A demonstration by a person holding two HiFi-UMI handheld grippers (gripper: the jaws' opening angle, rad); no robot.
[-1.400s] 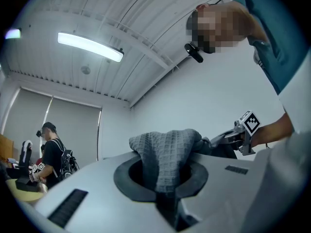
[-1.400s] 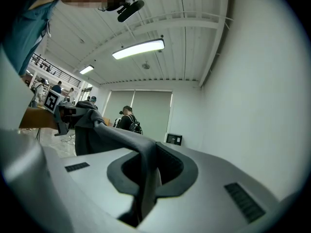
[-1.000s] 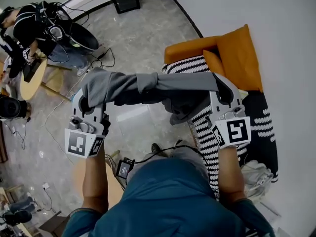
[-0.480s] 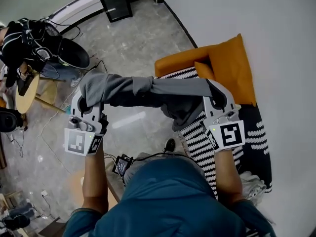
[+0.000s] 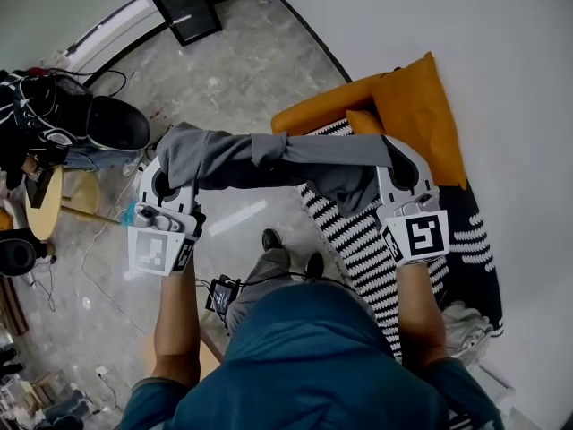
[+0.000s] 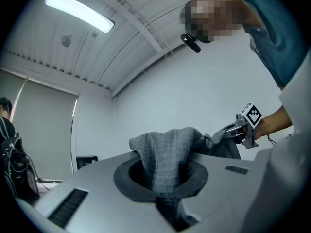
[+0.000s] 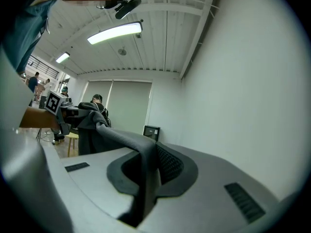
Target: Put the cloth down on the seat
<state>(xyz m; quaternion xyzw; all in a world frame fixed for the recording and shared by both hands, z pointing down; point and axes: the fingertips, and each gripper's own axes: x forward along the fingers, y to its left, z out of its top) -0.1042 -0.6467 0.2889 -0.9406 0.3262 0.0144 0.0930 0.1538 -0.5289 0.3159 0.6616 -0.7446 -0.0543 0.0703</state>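
Right now the grey cloth (image 5: 269,155) is up in the air, pulled out long between two grippers. In the head view the left gripper (image 5: 164,176) is at the cloth's 9 o'clock end. The right gripper (image 5: 400,167) is at its 3 o'clock end. Each gripper's jaws are squeezed almost together, pinching one end of the cloth. A loose bit of cloth hangs down near the right gripper, over the seat (image 5: 358,240). I cannot tell if it touches the seat. The seat is black with white stripes and sits at 4 o'clock in the head view. An orange cushion (image 5: 416,106) leans at the seat's 12 o'clock end, by the white wall (image 5: 501,79). The person's shoes (image 5: 269,238) stand on the grey floor (image 5: 251,61) at the seat's 9 o'clock side.
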